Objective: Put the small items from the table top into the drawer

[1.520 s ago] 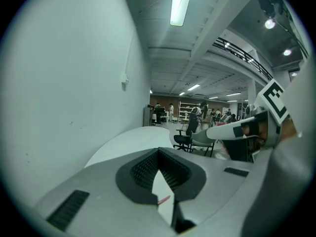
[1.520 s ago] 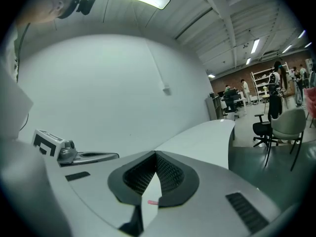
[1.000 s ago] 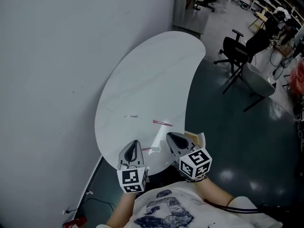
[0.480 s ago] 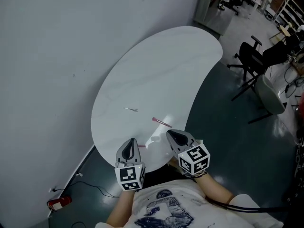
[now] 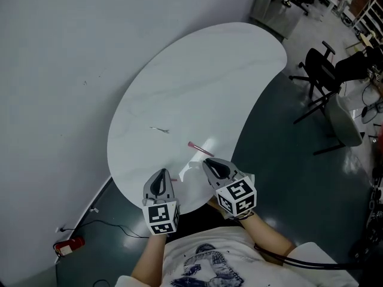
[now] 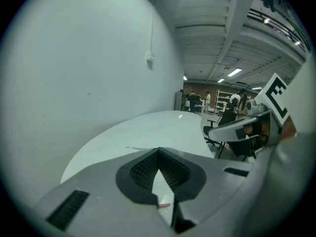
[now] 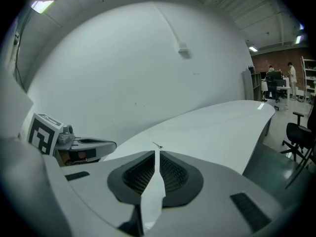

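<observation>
light: dim, cool, overhead | glare: soft sheen on table (image 5: 197,88) | edges: fisheye vignette in gripper views

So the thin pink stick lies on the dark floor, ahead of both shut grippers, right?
Not the floor. The head view shows the thin pink stick lying on the white curved table top, ahead of the shut left gripper and right gripper.

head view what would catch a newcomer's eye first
The big white curved table against the grey wall dominates. At its near edge hover the left tongs and the right tongs, both shut and empty. Just beyond them lies a pink stick, with a thin small item farther left.
</observation>
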